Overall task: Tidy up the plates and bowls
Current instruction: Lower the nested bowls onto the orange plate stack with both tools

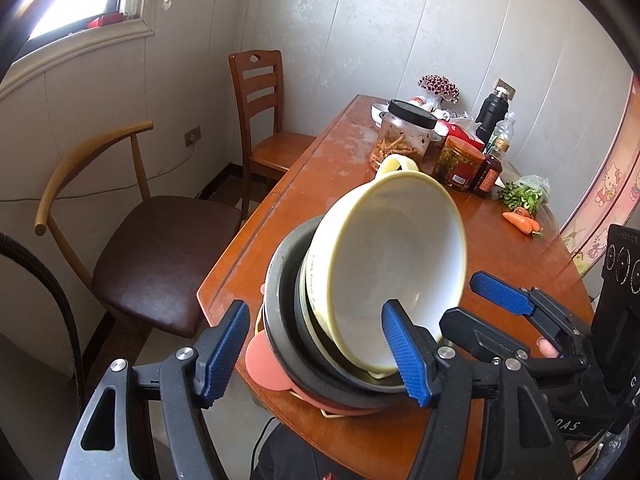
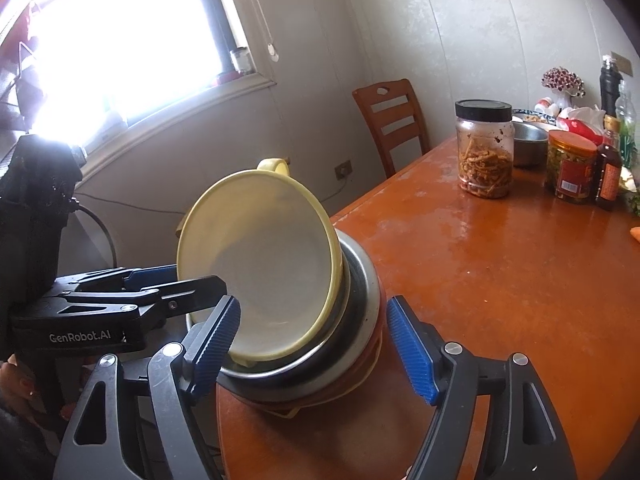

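Observation:
A stack of dishes stands at the near corner of the wooden table [image 1: 320,184]. A pale yellow bowl [image 1: 392,264] with a handle lies tilted on top of a dark metal bowl [image 1: 288,320], over a pink plate [image 1: 264,364]. My left gripper [image 1: 320,352] is open, its fingers on either side of the stack. My right gripper [image 2: 316,344] is open around the same stack; the yellow bowl [image 2: 264,272] leans toward its left finger. Each gripper shows in the other's view.
At the far end of the table stand a jar with a black lid [image 1: 404,136], a red-labelled jar [image 1: 458,162], bottles, greens and carrots [image 1: 520,220]. Two chairs [image 1: 160,256] stand left of the table, under a window.

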Demonstrator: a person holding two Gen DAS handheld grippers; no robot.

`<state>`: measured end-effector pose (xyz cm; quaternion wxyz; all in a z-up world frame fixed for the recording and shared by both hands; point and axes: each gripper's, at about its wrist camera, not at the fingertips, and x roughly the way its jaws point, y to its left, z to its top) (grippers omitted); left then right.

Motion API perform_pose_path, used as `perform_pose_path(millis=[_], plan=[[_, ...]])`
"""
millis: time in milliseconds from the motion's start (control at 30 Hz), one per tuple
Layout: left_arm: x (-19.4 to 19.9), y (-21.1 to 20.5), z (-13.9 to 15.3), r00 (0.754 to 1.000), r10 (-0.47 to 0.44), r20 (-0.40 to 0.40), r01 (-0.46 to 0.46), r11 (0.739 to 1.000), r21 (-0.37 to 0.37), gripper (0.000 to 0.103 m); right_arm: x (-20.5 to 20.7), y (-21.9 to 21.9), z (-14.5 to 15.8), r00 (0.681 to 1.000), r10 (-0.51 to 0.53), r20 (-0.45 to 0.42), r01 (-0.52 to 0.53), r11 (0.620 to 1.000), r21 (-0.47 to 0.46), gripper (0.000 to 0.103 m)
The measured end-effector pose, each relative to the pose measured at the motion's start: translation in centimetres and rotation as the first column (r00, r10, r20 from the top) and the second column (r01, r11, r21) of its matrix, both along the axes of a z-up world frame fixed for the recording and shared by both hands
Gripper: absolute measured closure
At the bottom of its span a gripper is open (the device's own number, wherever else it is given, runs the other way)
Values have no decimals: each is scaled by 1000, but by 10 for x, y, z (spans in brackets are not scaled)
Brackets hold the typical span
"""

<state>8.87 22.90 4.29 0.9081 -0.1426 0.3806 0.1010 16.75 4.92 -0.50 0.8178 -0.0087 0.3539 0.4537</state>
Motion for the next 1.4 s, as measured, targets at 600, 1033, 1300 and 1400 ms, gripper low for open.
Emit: perform_pose_path(millis=[600,1033,1300,1400], plan=[[-43,5,-1,998,60,17,-60,998,27,34,-39,-6,12,996,16,89,-13,999,-38,24],[-57,36,-38,992,117,-50,-117,993,-3,33,-57,-2,-6,995,39,94,-30,994,-103,24],[-51,32,-48,994,86,-63,-87,996,-5,33,-66,4,-22,995,56,82,-43,988,-150,24],[-51,30,-48,995,75,-62,-76,997,0,33,-68,6,-27,995,58,85,-44,985,-164,24]])
